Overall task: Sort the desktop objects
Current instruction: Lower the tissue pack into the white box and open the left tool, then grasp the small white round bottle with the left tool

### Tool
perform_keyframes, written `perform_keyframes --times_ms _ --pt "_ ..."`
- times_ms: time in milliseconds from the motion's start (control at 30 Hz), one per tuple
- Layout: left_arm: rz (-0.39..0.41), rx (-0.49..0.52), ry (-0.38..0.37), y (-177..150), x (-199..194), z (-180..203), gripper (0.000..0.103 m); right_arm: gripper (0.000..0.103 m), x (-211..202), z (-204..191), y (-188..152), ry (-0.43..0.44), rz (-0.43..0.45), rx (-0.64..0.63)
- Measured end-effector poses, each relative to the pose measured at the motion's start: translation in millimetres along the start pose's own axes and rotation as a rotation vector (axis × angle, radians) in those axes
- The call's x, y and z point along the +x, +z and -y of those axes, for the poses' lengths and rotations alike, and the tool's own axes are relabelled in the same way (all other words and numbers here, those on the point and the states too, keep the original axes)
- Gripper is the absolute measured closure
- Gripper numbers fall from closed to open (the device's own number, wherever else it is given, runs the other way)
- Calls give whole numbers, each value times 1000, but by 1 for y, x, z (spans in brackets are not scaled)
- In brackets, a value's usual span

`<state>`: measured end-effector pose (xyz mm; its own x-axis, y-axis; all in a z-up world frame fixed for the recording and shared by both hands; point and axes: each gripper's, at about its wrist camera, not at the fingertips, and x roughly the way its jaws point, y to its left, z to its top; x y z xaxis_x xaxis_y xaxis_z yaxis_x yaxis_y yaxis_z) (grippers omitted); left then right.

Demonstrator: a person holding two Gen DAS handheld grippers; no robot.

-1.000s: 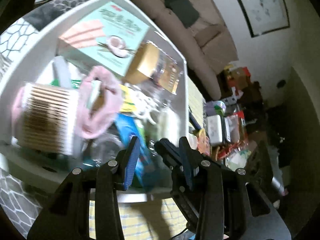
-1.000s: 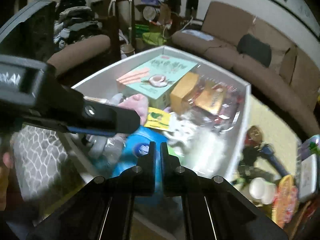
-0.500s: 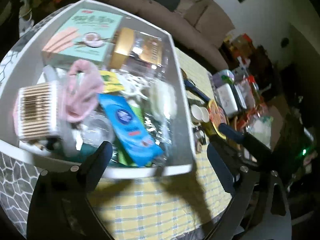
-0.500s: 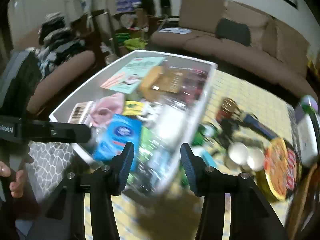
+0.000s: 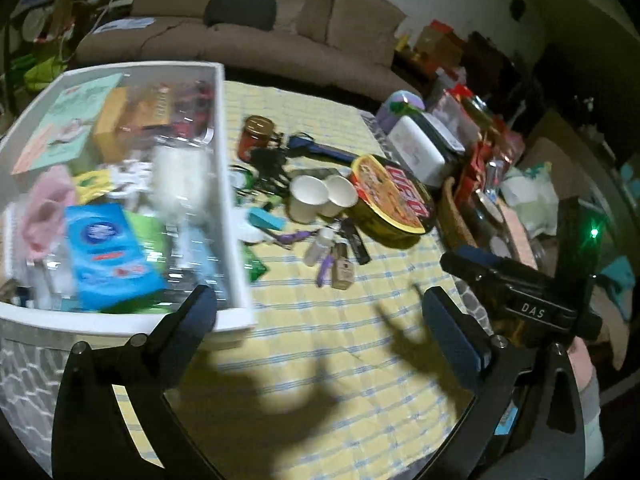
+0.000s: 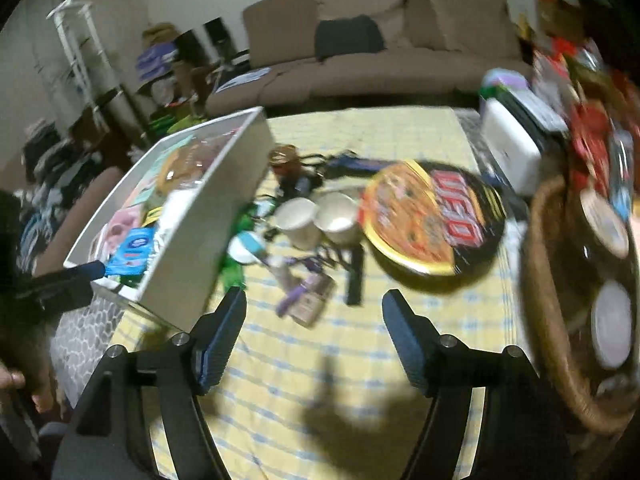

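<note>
Left wrist view: left gripper (image 5: 318, 312) and right gripper (image 6: 314, 314) hang empty, jaws opening, over the yellow cloth (image 5: 320, 360), apparently approaching loose clutter beside the white bin (image 5: 224, 184).

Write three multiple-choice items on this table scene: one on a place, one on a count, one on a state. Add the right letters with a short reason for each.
1. Where does the red jar stand?
A. inside the white bin
B. on the checked cloth, beside the bin
C. on the sofa

2. How many paper cups sit next to the noodle bowl?
A. one
B. two
C. four

3. What is between the left gripper's jaws?
A. nothing
B. the blue pack
C. a cup

Answers: 1 B, the jar stands on the cloth outside the bin's wall. 2 B, two cups lie side by side. 3 A, the jaws stand wide apart over bare cloth.
</note>
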<state>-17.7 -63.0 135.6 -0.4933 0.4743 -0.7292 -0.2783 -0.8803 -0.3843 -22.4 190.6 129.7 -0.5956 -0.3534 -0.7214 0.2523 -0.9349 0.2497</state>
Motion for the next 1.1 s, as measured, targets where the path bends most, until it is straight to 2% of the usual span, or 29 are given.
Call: perform_keyframes --times_ms 133,333,433,500,567,600,700,733,800,867,900,967,1000,1033,1100 --pt "8 42 41 -3 30 22 0 30 1 24 -14 13 7 64" --pt "48 141 171 -4 75 43 1 30 9 50 -21 47 0 130" --pt "50 149 206 -1 99 44 3 38 11 59 -24 63 -9 164" --pt "75 170 274 4 111 48 3 38 11 62 -25 79 -17 178" --pt "96 183 302 9 119 49 4 38 10 61 -23 86 -16 171" --pt "103 185 312 10 121 50 8 38 9 60 -23 82 -17 163" --pt "128 185 337 12 124 53 29 38 10 58 -23 86 -25 152" --pt "136 181 345 12 124 55 31 38 11 58 -23 86 -31 152" --pt "186 190 344 12 116 60 31 38 14 60 -24 79 -43 151" --pt "229 217 326 10 109 69 21 38 16 63 -24 74 -46 154" --pt "233 232 317 10 111 73 10 38 16 64 -24 73 -44 157" --pt "207 248 325 10 120 75 9 38 14 68 -23 76 -38 168" --pt "182 250 322 9 129 74 15 38 14 69 -23 76 -38 170" --pt "164 245 321 8 134 72 30 38 13 70 -24 74 -37 171" --pt "124 235 316 5 148 67 45 39 14 70 -24 75 -39 170"
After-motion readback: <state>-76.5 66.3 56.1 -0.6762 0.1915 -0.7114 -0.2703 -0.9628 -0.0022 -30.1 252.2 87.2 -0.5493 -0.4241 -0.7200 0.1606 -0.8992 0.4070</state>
